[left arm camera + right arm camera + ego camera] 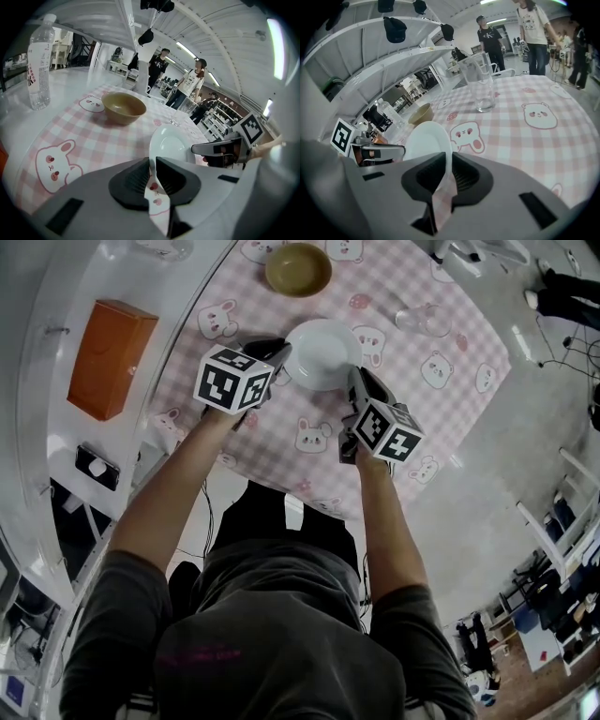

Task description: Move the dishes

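Note:
A white plate (322, 352) hangs just above the pink checked tablecloth (441, 315), gripped from both sides. My left gripper (284, 357) is shut on its left rim; in the left gripper view the plate (171, 146) runs edge-on between the dark pads. My right gripper (353, 381) is shut on the right rim, and the right gripper view shows the plate (425, 140) pinched between its pads. Beyond the plate stands a tan bowl (298, 269), which the left gripper view shows as the bowl (123, 107) resting on the cloth.
A clear glass (424, 320) stands right of the plate, shown large as the glass (481, 82). A water bottle (39, 61) stands far left. An orange box (109, 356) lies on the white shelf. People stand beyond the table (187, 89).

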Tool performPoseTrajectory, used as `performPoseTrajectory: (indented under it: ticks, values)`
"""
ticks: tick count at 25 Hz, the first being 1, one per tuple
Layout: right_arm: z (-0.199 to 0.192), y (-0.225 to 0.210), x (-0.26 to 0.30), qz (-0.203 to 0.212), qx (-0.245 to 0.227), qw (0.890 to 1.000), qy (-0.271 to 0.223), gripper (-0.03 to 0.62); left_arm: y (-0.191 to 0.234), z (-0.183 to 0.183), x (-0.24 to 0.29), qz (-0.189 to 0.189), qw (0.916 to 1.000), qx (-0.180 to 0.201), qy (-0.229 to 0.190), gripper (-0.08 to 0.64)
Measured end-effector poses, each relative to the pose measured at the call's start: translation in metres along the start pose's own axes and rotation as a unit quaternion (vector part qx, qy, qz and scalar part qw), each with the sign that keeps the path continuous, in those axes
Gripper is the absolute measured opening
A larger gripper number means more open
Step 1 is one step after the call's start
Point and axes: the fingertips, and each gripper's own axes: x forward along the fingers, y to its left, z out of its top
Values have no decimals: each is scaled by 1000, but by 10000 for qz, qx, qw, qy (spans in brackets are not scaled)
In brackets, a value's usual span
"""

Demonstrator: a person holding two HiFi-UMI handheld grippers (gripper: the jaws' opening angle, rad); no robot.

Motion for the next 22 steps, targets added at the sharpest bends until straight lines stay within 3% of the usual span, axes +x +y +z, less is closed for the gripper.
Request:
performPoseTrajectory:
  ticks: [22]
  values:
    - [-58, -44, -80, -170, 267, 9995, 6, 48, -90, -52, 2, -179, 9989, 247, 368, 41]
